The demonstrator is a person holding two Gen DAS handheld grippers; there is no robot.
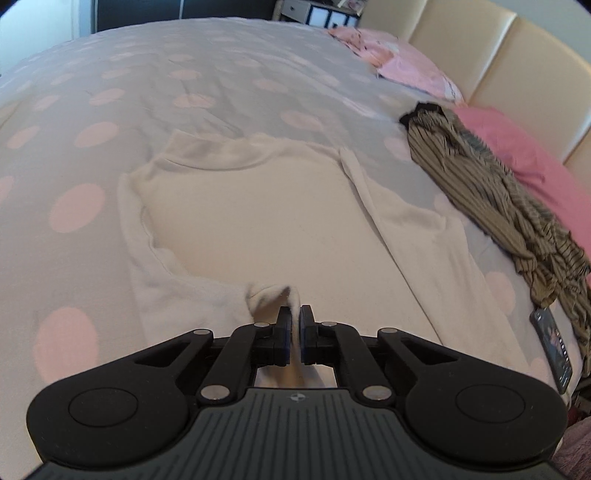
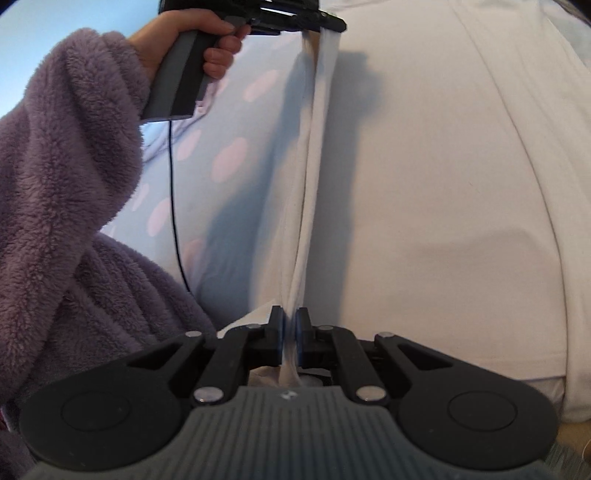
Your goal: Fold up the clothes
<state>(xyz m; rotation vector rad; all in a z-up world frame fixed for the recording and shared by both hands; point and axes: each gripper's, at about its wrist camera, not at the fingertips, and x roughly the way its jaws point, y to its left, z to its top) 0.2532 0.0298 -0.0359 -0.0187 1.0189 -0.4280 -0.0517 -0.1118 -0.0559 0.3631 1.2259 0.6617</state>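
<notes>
A white long-sleeved top (image 1: 258, 206) lies spread flat on the bed, collar far left, one sleeve folded across its right side. My left gripper (image 1: 294, 317) is shut on the top's near edge, which bunches between the pads. In the right wrist view my right gripper (image 2: 290, 321) is shut on the same edge of the white top (image 2: 424, 177). The pinched edge runs taut and lifted from it up to the left gripper (image 2: 317, 22), held by a hand in a purple fleece sleeve.
The bed has a grey cover with pink dots (image 1: 110, 92). A striped olive garment (image 1: 491, 195) lies crumpled at the right beside pink pillows (image 1: 524, 147) and a cream headboard (image 1: 517, 48). A phone (image 1: 554, 347) lies at the right edge.
</notes>
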